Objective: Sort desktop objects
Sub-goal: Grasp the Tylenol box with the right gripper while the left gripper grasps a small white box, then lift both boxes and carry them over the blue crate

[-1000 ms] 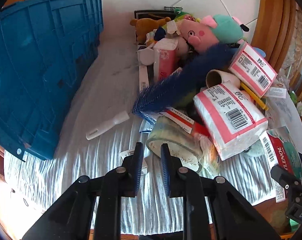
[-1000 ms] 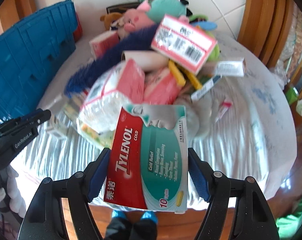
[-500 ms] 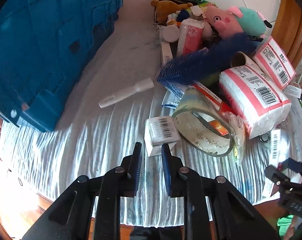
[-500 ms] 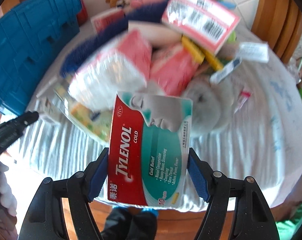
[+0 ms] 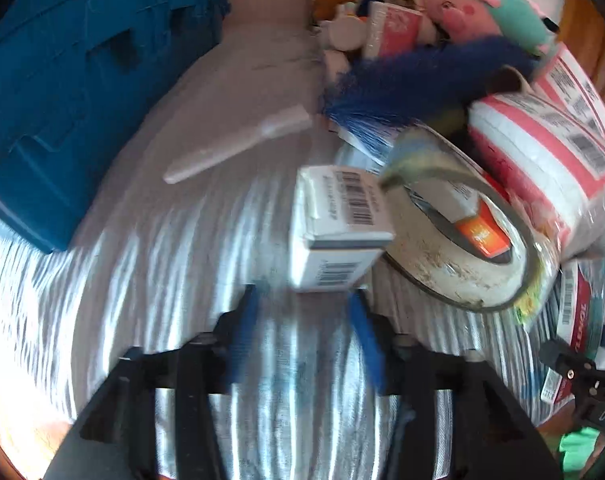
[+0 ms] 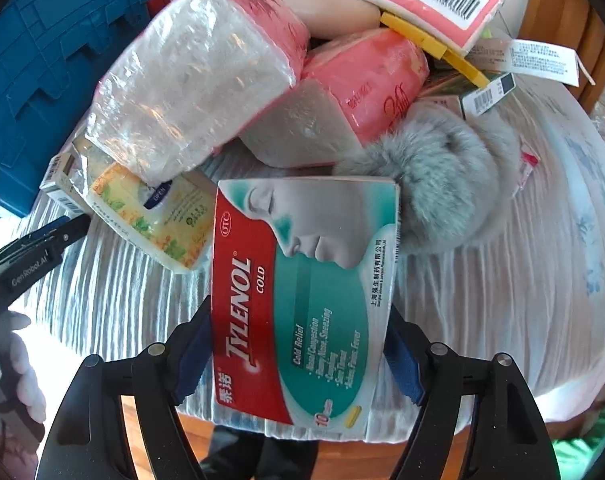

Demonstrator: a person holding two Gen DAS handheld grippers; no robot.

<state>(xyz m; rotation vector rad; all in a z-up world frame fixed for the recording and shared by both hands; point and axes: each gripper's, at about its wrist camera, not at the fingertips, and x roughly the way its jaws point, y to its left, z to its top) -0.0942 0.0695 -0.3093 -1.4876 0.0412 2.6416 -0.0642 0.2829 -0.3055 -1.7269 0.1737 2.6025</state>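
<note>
Two hand-held grippers over a cluttered bench point(image 5: 150, 280)

The right hand-held gripper point(image 6: 298, 344) pinches the Tylenol box point(image 6: 302, 300) just above the bench edge; the left hand-held gripper point(image 5: 302, 320) (blurred) is spread, its fingers either side of a small white box point(image 5: 334, 232) beside the tape roll point(image 5: 458, 248).

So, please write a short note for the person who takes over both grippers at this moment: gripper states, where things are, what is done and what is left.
Right gripper: shut on the Tylenol box, held above the near edge of the cloth-covered table.
Left gripper: open, empty, fingers pointing at the small white barcode box, not touching it; this view is blurred.
Blue crate stands at the left; its inside is not visible.
Done: Tylenol box picked up only.
Left: place it, then the white box, tape roll, white pen, tissue packs, grey fur piece, blue brush and plush toys.
</note>
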